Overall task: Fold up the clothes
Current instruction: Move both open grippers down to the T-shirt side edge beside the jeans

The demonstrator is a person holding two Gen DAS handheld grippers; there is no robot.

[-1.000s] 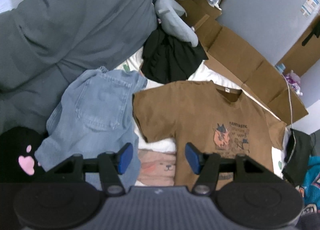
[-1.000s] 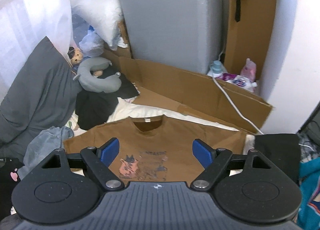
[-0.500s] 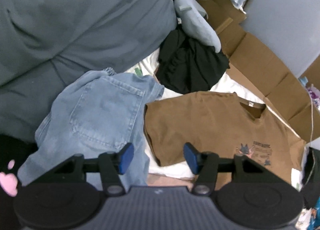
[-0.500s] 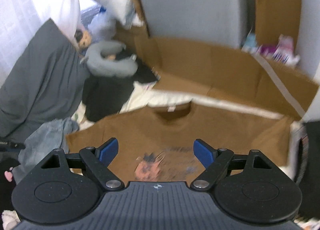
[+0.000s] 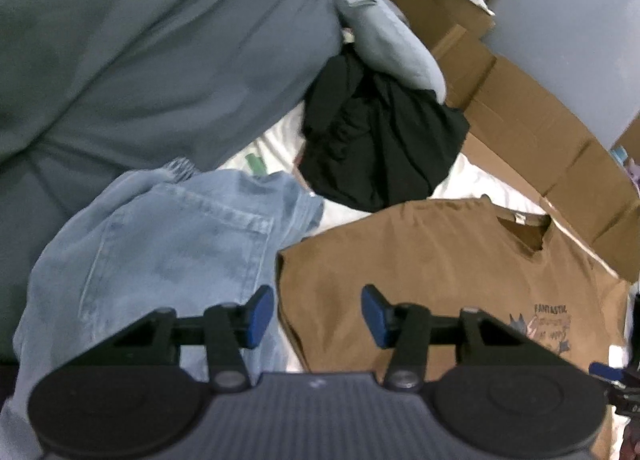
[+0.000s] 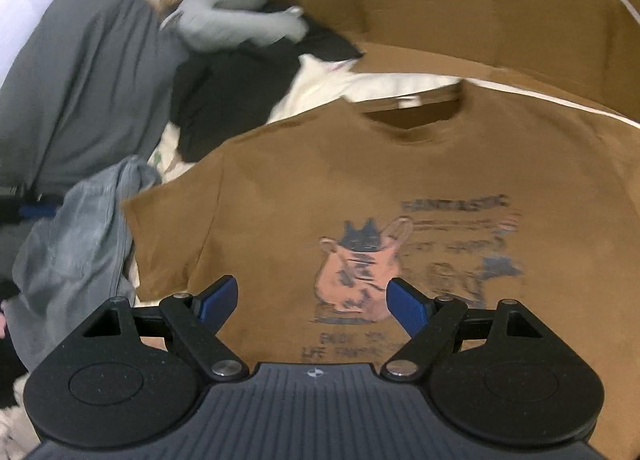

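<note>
While flat, brown T-shirt (image 6: 400,163) beneath both spread tongs.

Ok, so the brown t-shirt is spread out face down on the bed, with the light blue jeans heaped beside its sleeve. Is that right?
Not quite: the brown t-shirt lies face up, not face down. The right wrist view shows its printed cartoon and lettering on the upper side, below the neckline. The rest holds: it is spread out on the bed, and the left wrist view shows the light blue jeans heaped beside its sleeve.
</note>
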